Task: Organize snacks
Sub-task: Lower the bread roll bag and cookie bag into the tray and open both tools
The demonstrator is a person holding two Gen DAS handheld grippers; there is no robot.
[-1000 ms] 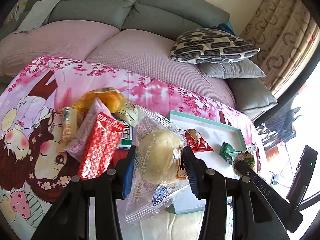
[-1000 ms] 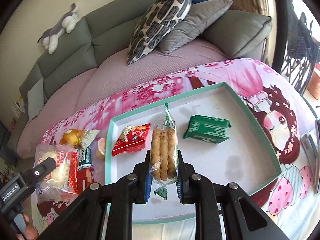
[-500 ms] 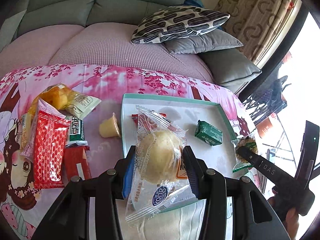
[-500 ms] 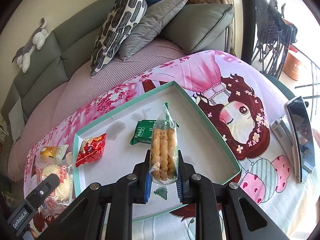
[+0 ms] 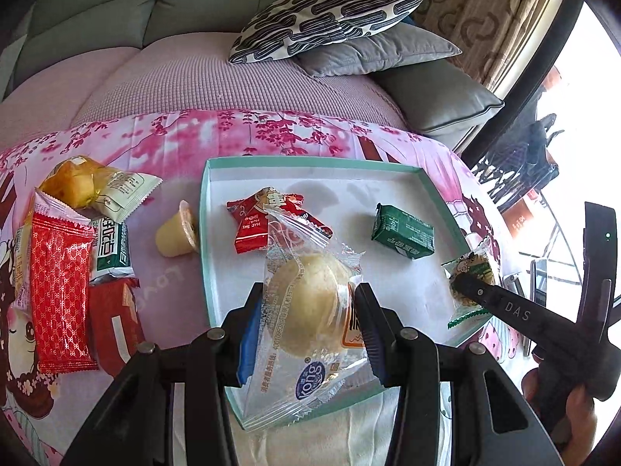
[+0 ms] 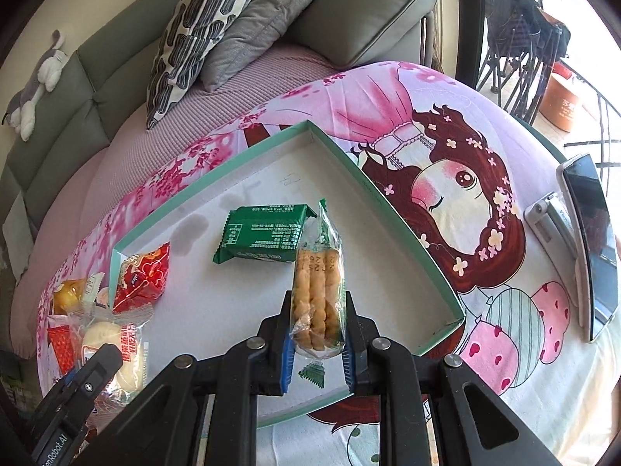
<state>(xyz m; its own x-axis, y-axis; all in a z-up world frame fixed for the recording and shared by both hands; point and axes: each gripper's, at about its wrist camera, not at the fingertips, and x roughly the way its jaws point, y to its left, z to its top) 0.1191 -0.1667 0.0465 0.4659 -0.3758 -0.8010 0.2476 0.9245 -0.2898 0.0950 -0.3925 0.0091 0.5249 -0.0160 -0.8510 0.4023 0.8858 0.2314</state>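
Left wrist view. My left gripper (image 5: 308, 316) pinches a clear-wrapped round bun (image 5: 310, 312) between its blue pads, held over the near left part of the teal-rimmed tray (image 5: 203, 233). Inside the tray lie a red snack packet (image 5: 252, 225) and a green snack packet (image 5: 401, 231), well apart from each other. Left of the tray, on the pink cartoon cloth (image 5: 271, 136), a small jelly cup (image 5: 176, 231) lies on its side just beside the tray wall. Farther left sits a loose pile: a yellow cake pack (image 5: 77, 186), a long red patterned pack (image 5: 60, 295), a green-and-white pack (image 5: 110, 250) and a dark red pack (image 5: 114, 322). This pile shows fully only in this view. At right, my right gripper appears side-on over the tray's right edge, and part of my hand (image 5: 574, 419) shows under it.

Right wrist view. My right gripper (image 6: 316, 343) is pressed together on a twisted-biscuit pack (image 6: 318, 291), which stands up from the pads over the near middle of the tray (image 6: 407, 229). The green snack packet (image 6: 264, 239) lies just beyond it, the red snack packet (image 6: 141, 277) in the left corner. Only here do I see a phone (image 6: 590, 240) lying on the cloth right of the tray, and a plush toy (image 6: 35, 85) on the grey sofa back (image 6: 70, 89). The bun (image 6: 106, 339) shows at lower left, held by the left gripper.
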